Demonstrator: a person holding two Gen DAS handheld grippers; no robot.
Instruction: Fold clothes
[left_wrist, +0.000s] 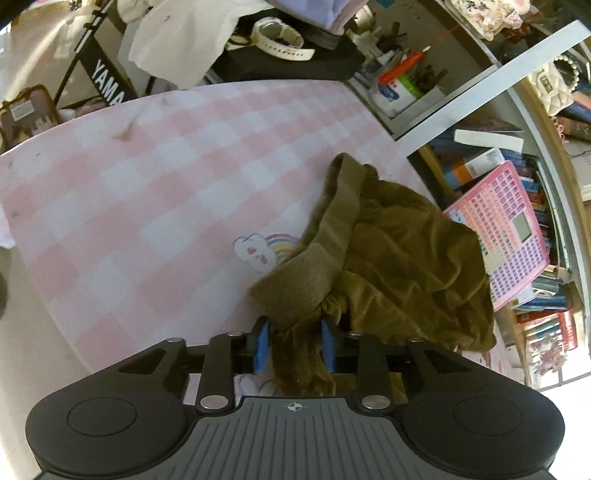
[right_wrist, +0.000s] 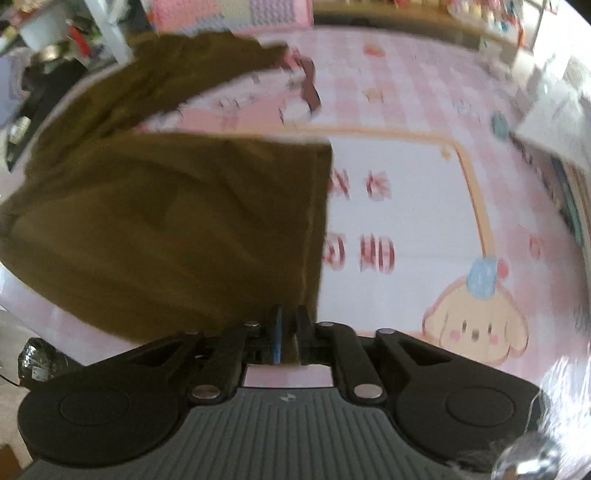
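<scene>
**Both jaws clamped on the olive garment**

Your left gripper (left_wrist: 295, 341) had its jaws pinched on a bunched fold of the olive garment (left_wrist: 388, 258), near its ribbed waistband (left_wrist: 332, 229). The cloth lay heaped at the right edge of the pink checked mat (left_wrist: 166, 177). Your right gripper (right_wrist: 287, 334) had its jaws squeezed nearly together on the garment's hem, the cloth spreading leftward above the mat; that view was blurred.

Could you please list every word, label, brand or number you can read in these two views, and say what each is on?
"YAMA": white letters, cut off, on the black stand beyond the pink checked mat.
Pink keypad toy: key markings too small.
Book spines: illegible.
Red characters on the mat, right wrist view: blurred.
</scene>
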